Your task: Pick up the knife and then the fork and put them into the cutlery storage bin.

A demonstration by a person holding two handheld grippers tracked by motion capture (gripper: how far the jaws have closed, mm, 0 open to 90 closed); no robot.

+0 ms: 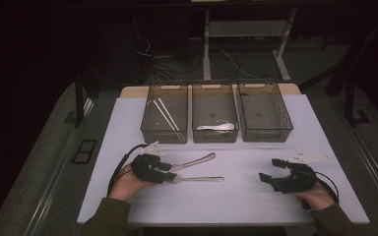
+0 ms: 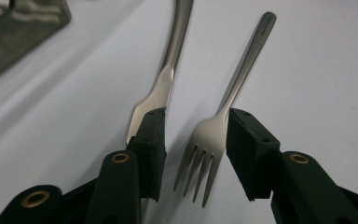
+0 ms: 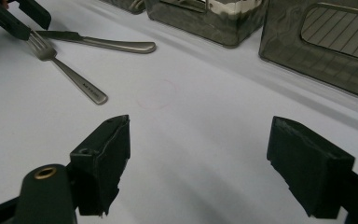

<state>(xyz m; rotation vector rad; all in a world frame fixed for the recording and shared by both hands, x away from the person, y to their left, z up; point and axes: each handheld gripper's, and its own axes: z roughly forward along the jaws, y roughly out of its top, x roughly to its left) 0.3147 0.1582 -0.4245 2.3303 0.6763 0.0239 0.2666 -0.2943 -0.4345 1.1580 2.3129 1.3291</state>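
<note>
At lower left of the high view, the left gripper (image 1: 169,173) lies low over the white table (image 1: 241,196), its jaws partly apart around the head of a fork (image 1: 199,179) that lies flat with its handle pointing toward frame centre. In the left gripper view the fork (image 2: 214,135) sits between the two black pads with its tines toward the camera; the right-hand pad stands against its neck, the left-hand pad stands clear of it, so nothing is clamped. Just above the fork in the high view, a knife (image 1: 194,162) lies slanted, its blade end by the same gripper; in the left gripper view the knife (image 2: 168,79) runs up past the outer side of the left-hand pad.

Across the upper middle of the high view stand three grey bins: the left bin (image 1: 164,132) with pale chopsticks (image 1: 166,114), the middle bin (image 1: 215,135) with a white spoon (image 1: 218,127), and the right bin (image 1: 266,132).

At lower right, the right gripper (image 1: 269,169) rests on the table, jaws wide with nothing between them, well apart from the cutlery. The right gripper view shows the fork (image 3: 70,74) and knife (image 3: 102,43) at upper left.
</note>
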